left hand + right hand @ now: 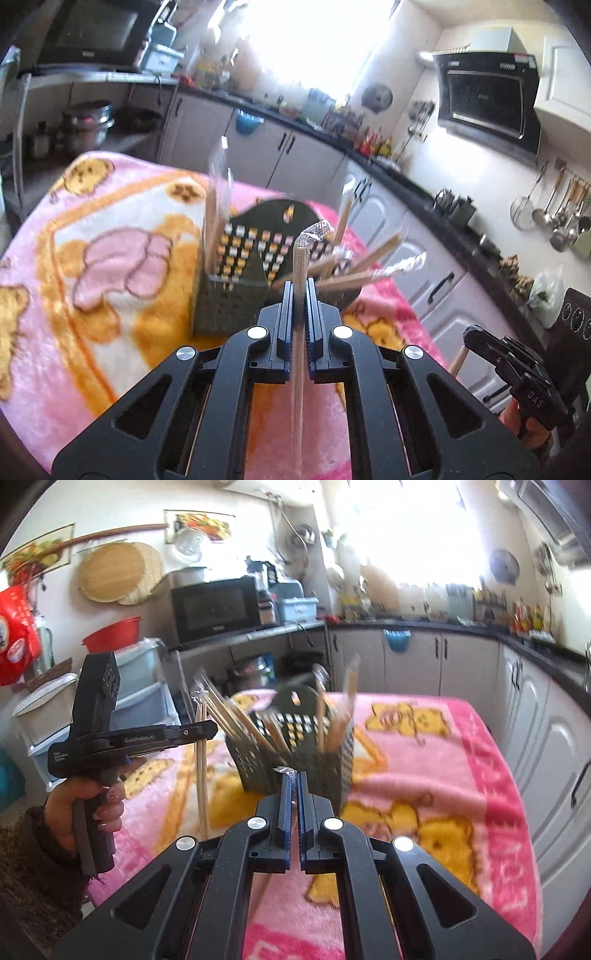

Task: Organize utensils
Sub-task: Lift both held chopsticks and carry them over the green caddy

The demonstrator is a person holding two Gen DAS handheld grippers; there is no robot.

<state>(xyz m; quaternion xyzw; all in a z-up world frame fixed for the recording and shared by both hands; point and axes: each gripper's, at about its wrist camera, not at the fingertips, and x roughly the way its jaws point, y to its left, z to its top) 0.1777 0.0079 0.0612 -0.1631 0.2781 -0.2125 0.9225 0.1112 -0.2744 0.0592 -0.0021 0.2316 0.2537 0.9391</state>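
Observation:
A dark green perforated holder [236, 266] [295, 753] stands on the pink blanket with several wrapped wooden chopsticks [369, 254] [236, 716] leaning out of it. My left gripper [301, 284] [212, 728] is shut on a plastic-wrapped chopstick pair [300, 254] [201, 775], held upright in the air on the near side of the holder. My right gripper [291, 777] [470, 335] is shut on another wrapped pair, of which only the crinkled wrapper tip [284, 770] pokes above the pads, with a wooden end [458, 363] below in the left wrist view.
The pink cartoon blanket [424, 775] covers the table. White cabinets [535, 738] under a dark counter run along the back and right. A microwave [214, 609] sits on a shelf at the left, with plastic drawers [144, 701] below. Ladles [554, 206] hang on the wall.

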